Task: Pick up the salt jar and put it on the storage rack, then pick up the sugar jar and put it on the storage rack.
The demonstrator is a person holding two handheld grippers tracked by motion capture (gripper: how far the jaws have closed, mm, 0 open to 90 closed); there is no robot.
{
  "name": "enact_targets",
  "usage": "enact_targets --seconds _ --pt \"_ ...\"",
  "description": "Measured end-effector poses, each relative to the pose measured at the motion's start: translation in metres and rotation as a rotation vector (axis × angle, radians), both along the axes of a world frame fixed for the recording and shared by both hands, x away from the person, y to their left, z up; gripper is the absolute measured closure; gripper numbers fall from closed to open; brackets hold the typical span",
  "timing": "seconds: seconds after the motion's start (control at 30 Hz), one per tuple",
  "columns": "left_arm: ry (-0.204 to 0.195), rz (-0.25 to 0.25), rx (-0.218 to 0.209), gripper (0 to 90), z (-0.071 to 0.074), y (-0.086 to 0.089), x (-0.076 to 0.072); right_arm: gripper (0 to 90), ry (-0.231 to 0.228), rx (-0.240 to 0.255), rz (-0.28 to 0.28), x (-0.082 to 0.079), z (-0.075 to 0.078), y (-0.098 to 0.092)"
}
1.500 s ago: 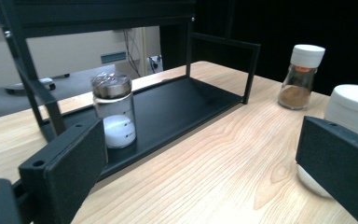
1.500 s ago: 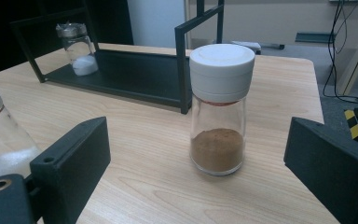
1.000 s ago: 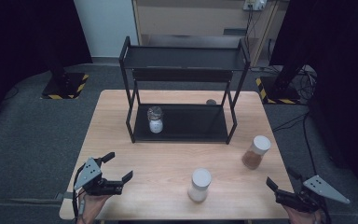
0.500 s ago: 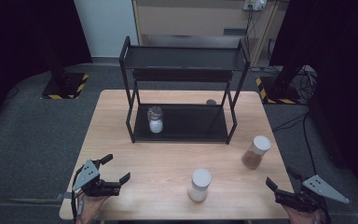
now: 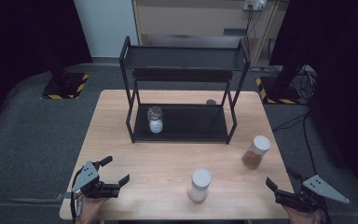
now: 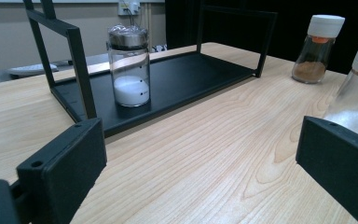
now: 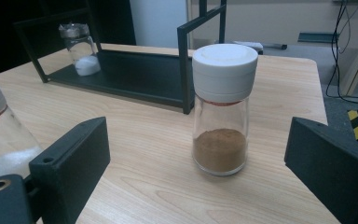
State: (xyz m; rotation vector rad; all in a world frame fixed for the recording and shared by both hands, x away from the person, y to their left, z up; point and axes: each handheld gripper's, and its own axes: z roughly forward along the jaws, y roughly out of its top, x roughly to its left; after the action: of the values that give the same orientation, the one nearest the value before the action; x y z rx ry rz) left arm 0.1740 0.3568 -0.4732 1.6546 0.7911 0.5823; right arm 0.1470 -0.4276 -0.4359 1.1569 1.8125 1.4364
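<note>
- Left gripper, black two-jaw tool in the person's hand at the near left corner of the light wooden table: jaws spread wide, nothing between them, hovering over bare wood.
- Black metal two-tier rack at the table's far middle; a clear glass shaker with a silver cap and white powder stands upright on the left of its bottom shelf.
- White-lidded glass jar of white powder upright on the near middle of the table, between the two tools, touching neither.
- White-lidded glass jar of brown spice upright right of the rack, just ahead of the right tool.
- Right gripper at the near right corner: jaws wide, empty, brown jar framed between them but apart.
</note>
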Motion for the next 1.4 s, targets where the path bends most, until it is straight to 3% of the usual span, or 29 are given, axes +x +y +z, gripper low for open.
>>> enact_targets --seconds 0.3,0.67,1.07,1.27,1.4 --pt "-0.006 0.001 -0.004 0.0 -0.001 0.001 -0.001 6.7 -0.015 0.004 0.027 0.001 0.0 -0.001" --pt "-0.001 0.001 0.006 0.0 0.0 -0.001 -0.001 6.8 -0.013 0.025 0.126 0.009 0.004 -0.002" --pt "0.007 -0.001 0.011 0.0 0.0 -0.001 0.001 7.5 -0.028 0.006 0.272 0.026 0.032 0.011" --pt "0.014 -0.002 0.006 0.0 -0.001 -0.001 0.002 7.6 -0.031 0.047 0.331 0.034 0.044 0.015" --pt "0.016 -0.002 0.005 0.0 -0.001 -0.001 0.002 7.6 -0.038 0.031 0.355 0.039 0.052 0.02"
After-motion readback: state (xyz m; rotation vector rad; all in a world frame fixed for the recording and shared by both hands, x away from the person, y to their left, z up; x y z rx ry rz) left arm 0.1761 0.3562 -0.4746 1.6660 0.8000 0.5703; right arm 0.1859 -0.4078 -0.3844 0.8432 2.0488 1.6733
